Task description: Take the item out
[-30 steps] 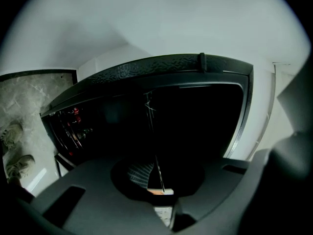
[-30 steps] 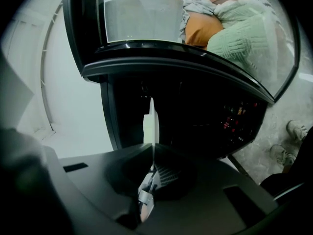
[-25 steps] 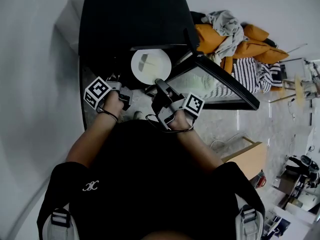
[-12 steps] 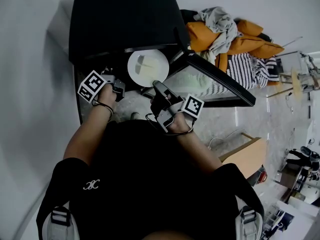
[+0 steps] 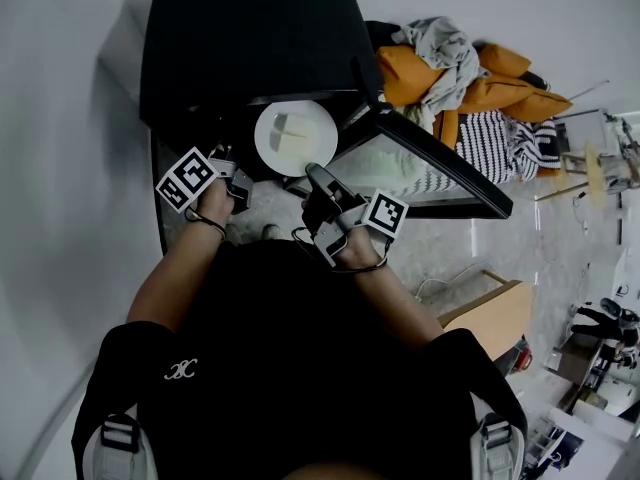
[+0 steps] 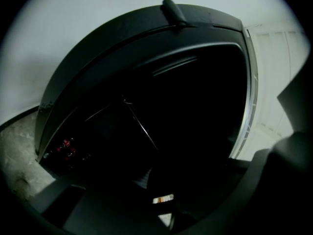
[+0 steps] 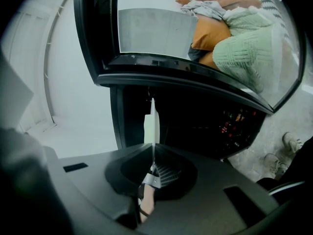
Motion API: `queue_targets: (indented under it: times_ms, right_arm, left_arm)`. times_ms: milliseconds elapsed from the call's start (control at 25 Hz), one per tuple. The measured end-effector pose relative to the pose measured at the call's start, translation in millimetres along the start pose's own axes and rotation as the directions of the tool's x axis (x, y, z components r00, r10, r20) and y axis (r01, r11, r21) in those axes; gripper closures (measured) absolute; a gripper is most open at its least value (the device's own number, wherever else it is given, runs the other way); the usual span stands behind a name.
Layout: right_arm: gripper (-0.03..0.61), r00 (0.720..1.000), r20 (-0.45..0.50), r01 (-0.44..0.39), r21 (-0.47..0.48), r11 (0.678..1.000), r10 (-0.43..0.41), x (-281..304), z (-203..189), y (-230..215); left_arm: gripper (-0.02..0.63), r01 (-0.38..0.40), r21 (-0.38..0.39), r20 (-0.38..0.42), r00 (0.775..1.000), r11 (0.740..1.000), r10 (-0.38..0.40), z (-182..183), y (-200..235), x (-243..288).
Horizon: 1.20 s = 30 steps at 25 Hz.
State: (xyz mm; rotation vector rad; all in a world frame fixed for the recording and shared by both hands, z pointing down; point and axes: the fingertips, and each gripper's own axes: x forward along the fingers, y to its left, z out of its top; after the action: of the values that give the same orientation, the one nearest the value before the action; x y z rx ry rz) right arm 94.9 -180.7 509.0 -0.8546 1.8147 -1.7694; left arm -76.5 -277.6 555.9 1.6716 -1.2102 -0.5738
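Plate (image 5: 295, 138), white and round, was held at the mouth of the black oven (image 5: 250, 38), just below the front edge of the oven's top. It was gripped by its near rim between the jaws of the right gripper (image 5: 316, 175), which were closed narrow on that rim. In the right gripper view the plate was seen edge-on, rising as a thin white line from between the jaws. Two pale pieces (image 5: 283, 124), possibly food, were seen lying on the plate.

The oven door (image 5: 430, 163) was swung open to the right of the plate. Through its glass pane a green knitted cushion (image 7: 244, 53) could be seen.

The left gripper (image 5: 238, 181) was held just left of the plate, at the left side of the oven's mouth and apart from the rim. Its own view was filled by the dark inside of the oven, so how far its jaws stood apart could not be told. Orange cushions and a heap of clothes (image 5: 450, 53) were piled beyond the open door.
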Motion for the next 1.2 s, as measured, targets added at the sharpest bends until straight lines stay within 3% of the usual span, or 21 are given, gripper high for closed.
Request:
queue_targets:
  times_ms: [120, 240, 320, 480, 680, 760, 880, 1200]
  right_arm:
    - [0.557, 1.000, -0.011, 0.005, -0.005, 1.000, -0.005, 0.1, 0.8, -2.0]
    - [0.557, 1.000, -0.025, 0.003, -0.020, 1.000, -0.004, -0.4, 1.7, -0.6]
    - [0.557, 0.999, -0.034, 0.002, -0.032, 0.999, -0.003, -0.9, 1.3, 1.1]
    - [0.557, 0.999, -0.052, 0.004, -0.027, 1.000, -0.005, -2.2, -2.0, 1.2]
    - [0.557, 0.998, -0.068, 0.013, -0.022, 1.000, -0.015, -8.0, -6.4, 4.0]
    - [0.557, 0.997, -0.080, 0.011, -0.027, 1.000, -0.013, -9.9, -8.4, 6.9]
    - [0.557, 0.995, -0.097, 0.010, -0.039, 0.999, -0.014, -11.4, -12.7, 8.1]
    - [0.557, 0.993, -0.115, 0.020, -0.040, 0.999, -0.024, -13.9, -15.4, -3.3]
  left_arm:
    - [0.596, 0.016, 0.117, -0.089, 0.996, 0.993, -0.006, -16.0, -7.9, -10.6]
    - [0.606, 0.053, 0.282, -0.147, 0.989, 0.958, -0.011, -23.0, -19.3, -23.1]
    - [0.606, 0.078, 0.414, -0.168, 0.986, 0.907, -0.008, -22.9, -29.5, -33.9]
    - [0.606, 0.143, 0.629, -0.208, 0.978, 0.764, -0.013, -26.8, -50.8, -53.3]
    - [0.606, 0.180, 0.758, -0.225, 0.974, 0.627, -0.009, -31.9, -67.5, -64.6]
    - [0.606, 0.187, 0.786, -0.224, 0.974, 0.590, -0.011, -33.1, -72.0, -66.6]
    - [0.606, 0.194, 0.799, -0.223, 0.975, 0.569, -0.019, -33.3, -75.6, -68.4]
    - [0.606, 0.201, 0.793, -0.218, 0.975, 0.575, -0.041, -31.8, -69.9, -61.2]
